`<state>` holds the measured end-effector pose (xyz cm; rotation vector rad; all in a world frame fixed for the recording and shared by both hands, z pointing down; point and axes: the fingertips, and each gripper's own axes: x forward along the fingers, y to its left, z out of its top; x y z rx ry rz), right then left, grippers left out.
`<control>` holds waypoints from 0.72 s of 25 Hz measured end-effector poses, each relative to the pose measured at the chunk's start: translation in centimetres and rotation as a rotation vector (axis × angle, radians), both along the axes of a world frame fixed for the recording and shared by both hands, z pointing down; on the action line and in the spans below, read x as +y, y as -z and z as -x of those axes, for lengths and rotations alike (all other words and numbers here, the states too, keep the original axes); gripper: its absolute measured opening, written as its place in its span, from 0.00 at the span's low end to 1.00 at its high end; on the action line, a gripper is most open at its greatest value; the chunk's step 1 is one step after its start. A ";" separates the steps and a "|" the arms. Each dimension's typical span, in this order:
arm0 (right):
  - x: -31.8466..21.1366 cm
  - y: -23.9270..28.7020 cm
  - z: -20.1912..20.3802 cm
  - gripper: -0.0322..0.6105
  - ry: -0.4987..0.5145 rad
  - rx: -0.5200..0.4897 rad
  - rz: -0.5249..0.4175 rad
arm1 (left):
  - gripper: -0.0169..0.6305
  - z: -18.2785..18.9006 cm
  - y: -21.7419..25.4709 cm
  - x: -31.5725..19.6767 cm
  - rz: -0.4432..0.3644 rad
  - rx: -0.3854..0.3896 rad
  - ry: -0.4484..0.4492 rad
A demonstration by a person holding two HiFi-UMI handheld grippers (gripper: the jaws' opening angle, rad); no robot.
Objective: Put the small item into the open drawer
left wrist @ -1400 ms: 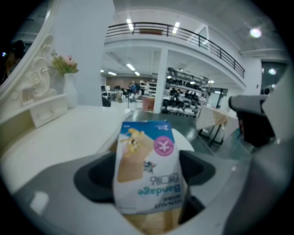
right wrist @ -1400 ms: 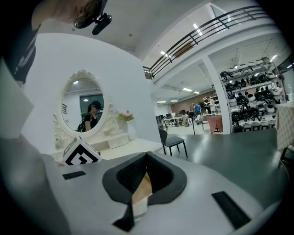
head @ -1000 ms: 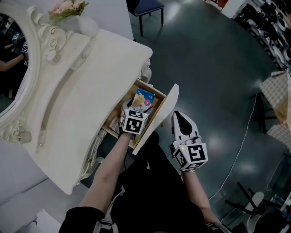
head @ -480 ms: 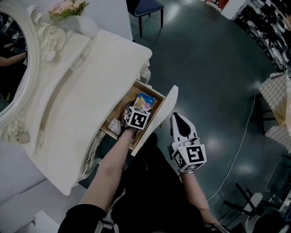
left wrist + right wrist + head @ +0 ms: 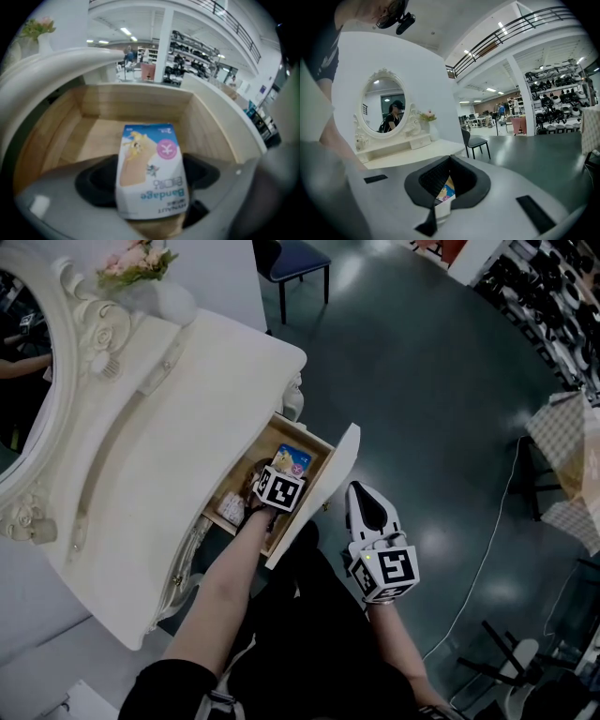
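Observation:
A small blue and white bandage box (image 5: pixel 149 169) sits upright between the jaws of my left gripper (image 5: pixel 150 187), which is shut on its lower end. The gripper is down inside the open wooden drawer (image 5: pixel 89 136), with the box just above the drawer floor. In the head view the left gripper (image 5: pixel 282 476) is in the drawer (image 5: pixel 269 440) with the box (image 5: pixel 292 460) ahead of it. My right gripper (image 5: pixel 362 495) hangs outside the drawer's white front panel (image 5: pixel 319 491), shut and empty. Through the right gripper (image 5: pixel 449 161) a sliver of the box (image 5: pixel 447 192) shows.
The drawer belongs to a white dressing table (image 5: pixel 169 437) with an oval mirror (image 5: pixel 23 390) and a vase of flowers (image 5: pixel 141 263). Another small pale item (image 5: pixel 230 510) lies in the drawer's near corner. A chair (image 5: pixel 291 259) stands behind the table, and a cable (image 5: pixel 487 549) runs across the dark floor.
My left gripper has gone further forward and lower into the drawer with the bandage box. The right gripper has stayed beside the drawer front.

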<state>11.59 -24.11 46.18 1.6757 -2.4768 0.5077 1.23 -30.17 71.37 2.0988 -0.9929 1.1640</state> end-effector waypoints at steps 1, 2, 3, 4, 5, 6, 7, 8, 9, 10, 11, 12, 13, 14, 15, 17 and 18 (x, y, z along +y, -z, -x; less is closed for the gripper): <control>0.1 0.0 0.0 0.06 -0.002 -0.001 0.000 | 0.70 0.0 -0.1 0.0 -0.002 -0.003 -0.002; 0.1 0.0 -0.1 0.06 -0.004 -0.001 -0.001 | 0.70 -0.1 -0.1 0.0 -0.005 -0.007 -0.004; 0.2 0.0 -0.1 0.06 -0.006 -0.001 -0.001 | 0.70 -0.1 -0.1 -0.1 -0.009 -0.011 -0.007; 0.2 0.0 0.0 0.06 -0.008 -0.001 0.000 | 0.70 -0.1 -0.1 -0.1 -0.012 -0.015 -0.009; 0.2 0.0 0.1 0.06 -0.008 -0.001 0.001 | 0.70 0.0 -0.1 -0.1 -0.015 -0.019 -0.009; 0.2 0.0 0.2 0.06 -0.008 -0.001 0.001 | 0.70 0.1 -0.2 -0.2 -0.017 -0.022 -0.009; 0.2 0.0 0.2 0.06 -0.008 -0.001 0.001 | 0.70 0.1 -0.2 -0.1 -0.018 -0.025 -0.008; 0.2 0.0 0.2 0.06 -0.007 0.001 0.000 | 0.70 0.1 -0.3 -0.1 -0.017 -0.028 -0.006; 0.2 0.1 0.1 0.06 -0.008 0.002 -0.001 | 0.71 0.1 -0.3 -0.1 -0.017 -0.028 -0.005; 0.2 0.1 0.0 0.06 -0.009 0.002 -0.002 | 0.71 0.0 -0.3 -0.1 -0.016 -0.029 -0.004; 0.2 0.2 0.0 0.06 -0.012 0.000 -0.003 | 0.71 0.0 -0.3 -0.1 -0.015 -0.029 -0.003; 0.2 0.2 0.0 0.06 -0.014 -0.002 -0.004 | 0.71 0.1 -0.4 -0.1 -0.015 -0.029 -0.002; 0.2 0.2 0.0 0.06 -0.014 -0.003 -0.004 | 0.71 0.2 -0.4 -0.1 -0.015 -0.028 0.001; 0.2 0.2 0.0 0.06 -0.014 -0.003 -0.005 | 0.72 0.3 -0.3 -0.1 -0.017 -0.022 0.004; 0.2 0.3 0.1 0.06 -0.013 -0.003 -0.005 | 0.72 0.3 -0.1 -0.2 -0.020 -0.014 0.009; 0.3 0.3 0.1 0.06 -0.011 -0.004 -0.008 | 0.73 0.3 0.5 -0.6 -0.037 0.000 0.017; 0.3 0.4 0.2 0.06 -0.011 -0.005 -0.010 | 0.73 0.3 1.1 -0.8 -0.051 0.006 0.019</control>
